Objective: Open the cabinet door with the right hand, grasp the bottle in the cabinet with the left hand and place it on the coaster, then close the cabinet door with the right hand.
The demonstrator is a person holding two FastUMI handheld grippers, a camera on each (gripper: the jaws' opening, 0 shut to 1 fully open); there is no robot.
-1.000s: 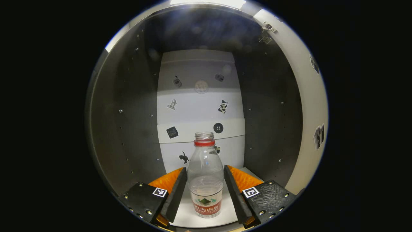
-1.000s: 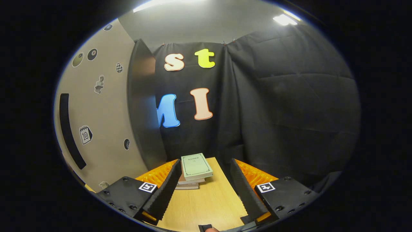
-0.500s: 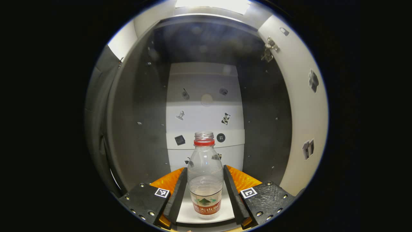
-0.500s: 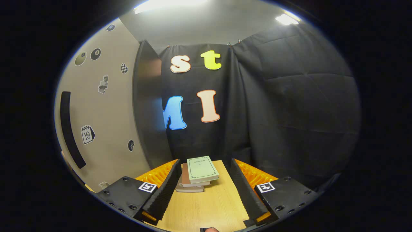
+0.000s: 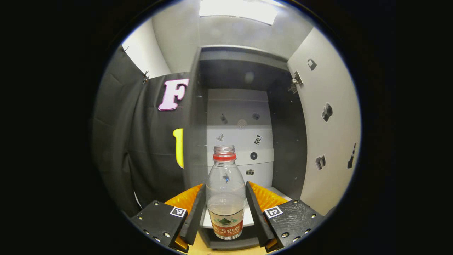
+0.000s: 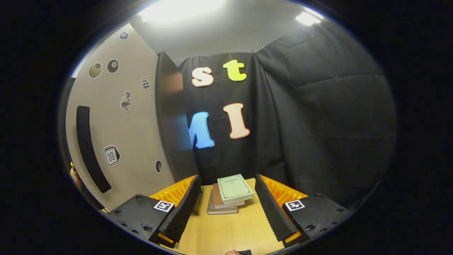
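Both fingers of your left claw (image 5: 225, 212) hold the bottle (image 5: 225, 198), low in the frame's middle. It has come out of the cabinet (image 5: 244, 117); the coaster comes next. Your right claw (image 6: 228, 209) waits wide.

My bottle (image 5: 225, 193) is clear, shiny plastic with a glossy label. The table (image 6: 226, 232) is smooth, light wood. The books (image 6: 230, 193) have matt paper covers.

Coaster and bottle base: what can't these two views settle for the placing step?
- Coaster: I cannot find it.
- Bottle base, left gripper view: cut off at the lower edge between the left hand-held gripper fingers.
- Cabinet door hinge side, right gripper view: cut off at the left edge.
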